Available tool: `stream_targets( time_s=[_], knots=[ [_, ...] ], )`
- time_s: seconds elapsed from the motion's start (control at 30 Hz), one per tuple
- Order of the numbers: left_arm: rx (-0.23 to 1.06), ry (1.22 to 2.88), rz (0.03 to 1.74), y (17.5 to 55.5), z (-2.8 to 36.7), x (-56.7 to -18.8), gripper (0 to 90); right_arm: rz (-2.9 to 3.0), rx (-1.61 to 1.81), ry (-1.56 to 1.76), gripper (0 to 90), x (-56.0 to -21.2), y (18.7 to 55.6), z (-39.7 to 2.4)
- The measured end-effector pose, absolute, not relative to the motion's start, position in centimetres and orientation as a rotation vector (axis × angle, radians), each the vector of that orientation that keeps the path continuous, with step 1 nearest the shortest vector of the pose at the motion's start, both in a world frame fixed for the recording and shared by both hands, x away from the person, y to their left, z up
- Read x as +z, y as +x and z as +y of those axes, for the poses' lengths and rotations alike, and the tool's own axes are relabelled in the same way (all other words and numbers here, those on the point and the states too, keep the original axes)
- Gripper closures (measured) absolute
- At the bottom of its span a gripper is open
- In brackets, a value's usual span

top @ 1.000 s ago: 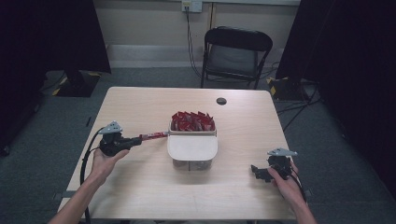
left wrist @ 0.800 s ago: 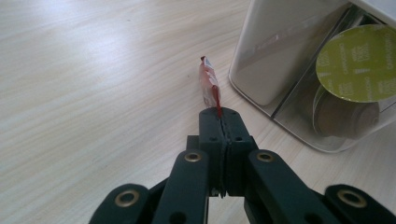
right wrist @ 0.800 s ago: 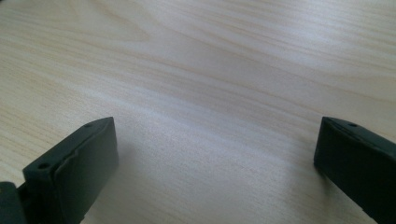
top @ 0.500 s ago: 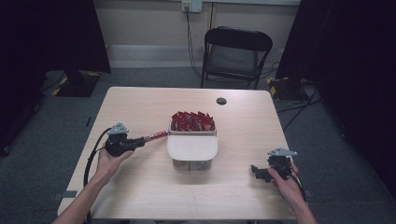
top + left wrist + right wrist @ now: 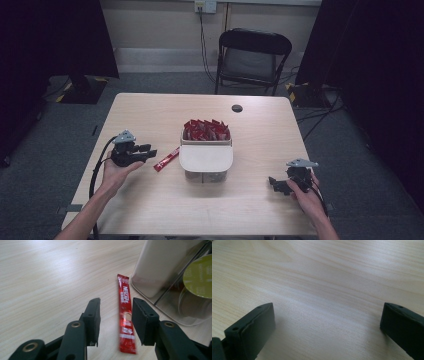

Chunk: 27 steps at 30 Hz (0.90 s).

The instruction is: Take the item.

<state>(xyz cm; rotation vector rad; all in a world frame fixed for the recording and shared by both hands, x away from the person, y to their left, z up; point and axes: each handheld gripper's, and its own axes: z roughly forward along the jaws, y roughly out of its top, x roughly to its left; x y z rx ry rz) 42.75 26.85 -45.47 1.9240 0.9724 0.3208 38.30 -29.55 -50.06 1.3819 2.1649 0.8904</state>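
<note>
A red coffee stick sachet (image 5: 125,315) lies flat on the wooden table (image 5: 150,115), just to the left of a clear organiser box (image 5: 206,159) that serves as the centre of the scene. The left gripper (image 5: 148,152), held in the person's left hand (image 5: 116,172) to the left of the box, points toward it; its jaws have just been opening and now stand apart, with the near end of the sachet lying between them on the table and neither pad pressing on it. The sachet's far end reaches almost to the box's lower left corner. Seen from above, the box carries a heap of red sachets (image 5: 206,130) in its rear compartment and a pale rounded lid over the front; through its clear wall the left gripper view shows what appear to be round green-topped capsules (image 5: 198,277), though the edge of the picture cuts them off. To the right of the box and well apart from it, the right gripper (image 5: 272,181) rests low over bare wood in the right hand (image 5: 306,192), jaws spread wide with nothing between them. A small dark disc (image 5: 237,108) sits on the table behind the box.
</note>
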Motion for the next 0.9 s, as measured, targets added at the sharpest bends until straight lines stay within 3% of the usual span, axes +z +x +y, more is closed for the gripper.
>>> stream_targets(
  time_s=[0.13,0.9],
  knots=[
    [0.322,1.912,0.999,42.2,27.3,-44.8,43.4,2.165,0.89,1.382,0.0,-50.1,38.3,-29.6],
    [0.337,1.984,1.1,37.2,30.6,-44.6,22.4,2.166,0.891,1.38,0.0,-50.1,38.3,-29.6]
  ],
)
